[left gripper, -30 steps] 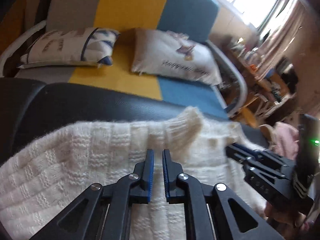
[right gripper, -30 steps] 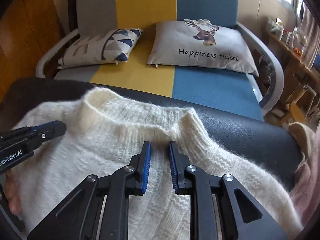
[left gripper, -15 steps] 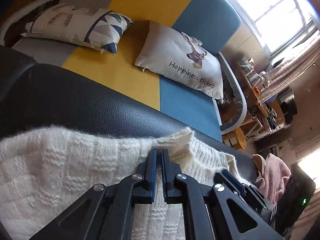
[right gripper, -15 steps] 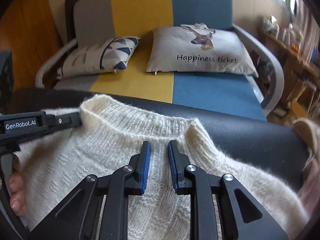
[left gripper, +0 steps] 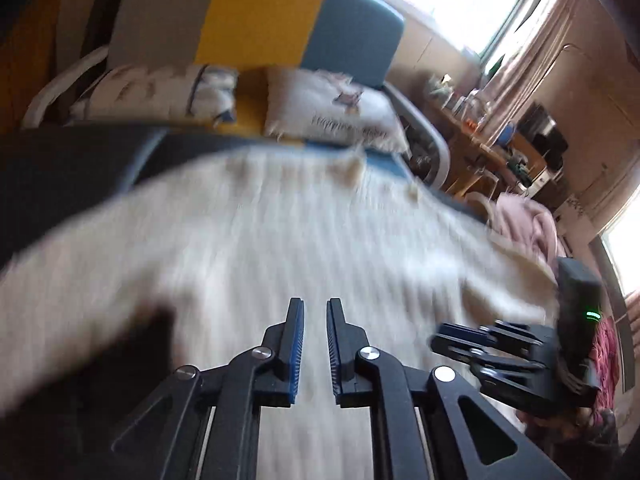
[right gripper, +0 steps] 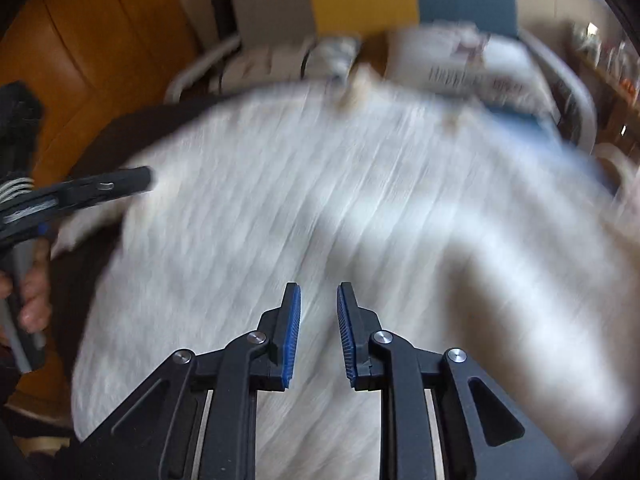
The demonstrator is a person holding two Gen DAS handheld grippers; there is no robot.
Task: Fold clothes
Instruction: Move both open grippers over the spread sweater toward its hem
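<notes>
A striped sofa (left gripper: 260,16) in grey, yellow and blue fills the far side of the room, two cushions (left gripper: 332,108) lying on its seat; in front of it a black padded surface (left gripper: 68,168) carries the job in hand, a cream knitted sweater (left gripper: 280,232) spread flat across nearly its whole width, collar toward the sofa. Both views are smeared by motion, so fine detail of the knit is lost; no fold can be made out in the cloth, which suggests the task is at its start, with sleeves and body all left to bring in. The sweater reaches close to the far edge of the black surface and runs out of sight at the near edge; bare black padding shows only at the left, and that looks the freest room for swinging a sleeve across. To the right a pink garment (left gripper: 524,224) lies heaped beyond the sweater, and past it a cluttered side table stands under the window, leaving that flank tighter. The left hand-held gripper (left gripper: 315,308) hangs above the middle of the sweater, its jaws having just parted a little to a narrow gap with nothing between them; the right hand-held gripper (right gripper: 319,294) hovers over the cloth nearby, its blue pads likewise a narrow slot apart and empty; each tool appears at the margin of the other's view.
</notes>
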